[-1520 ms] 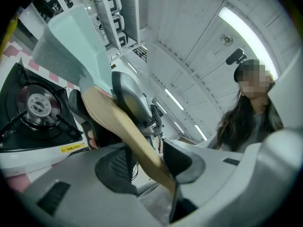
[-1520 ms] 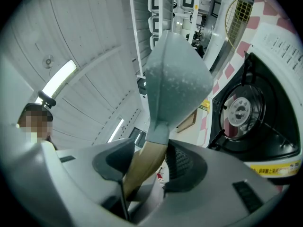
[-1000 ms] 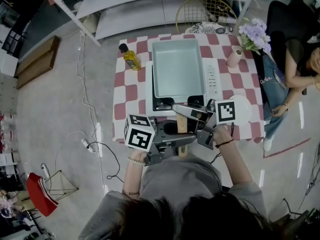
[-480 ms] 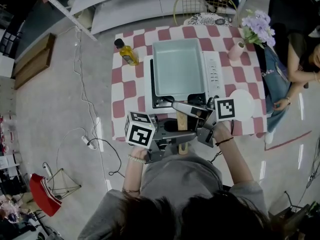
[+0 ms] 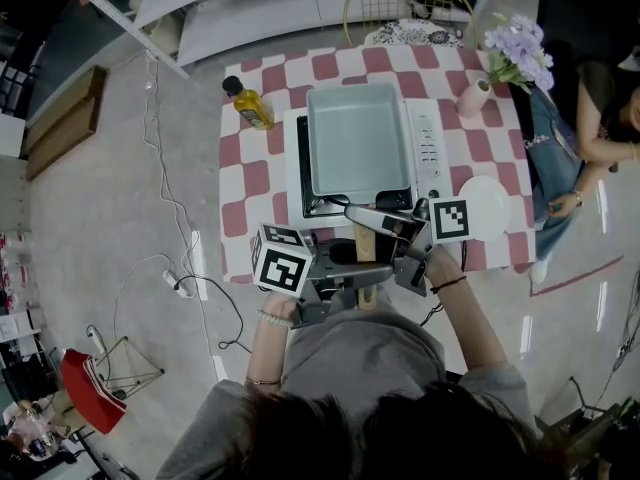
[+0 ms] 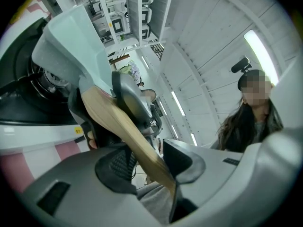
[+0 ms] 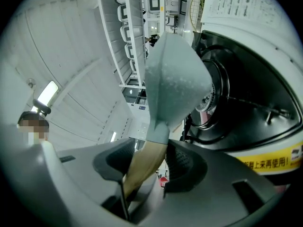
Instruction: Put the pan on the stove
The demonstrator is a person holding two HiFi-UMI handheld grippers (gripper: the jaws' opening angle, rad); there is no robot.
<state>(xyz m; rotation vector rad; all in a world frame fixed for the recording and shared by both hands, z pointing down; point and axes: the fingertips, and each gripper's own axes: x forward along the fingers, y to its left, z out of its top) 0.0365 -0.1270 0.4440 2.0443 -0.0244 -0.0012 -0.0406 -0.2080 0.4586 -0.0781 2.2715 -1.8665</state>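
Observation:
A rectangular pale blue-grey pan (image 5: 358, 153) lies over the burner of a white portable stove (image 5: 427, 153) on the checked table. Its wooden handle (image 5: 362, 250) points toward me. My left gripper (image 5: 352, 271) is shut on the near end of the handle (image 6: 124, 126), which runs between its dark pads. My right gripper (image 5: 375, 234) is shut on the same handle (image 7: 144, 162) closer to the pan body (image 7: 173, 74). The black burner ring (image 7: 246, 103) shows just beyond the pan. Whether the pan's base rests on the burner, I cannot tell.
A yellow oil bottle (image 5: 248, 105) stands left of the stove. A white plate (image 5: 490, 203) lies at the right, with a pink vase (image 5: 471, 98) of purple flowers behind it. A person (image 5: 590, 118) sits at the table's right side. The table's near edge (image 5: 240, 268) is by my hands.
Only the head camera has shifted slightly. The pan and both grippers keep their places relative to the stove.

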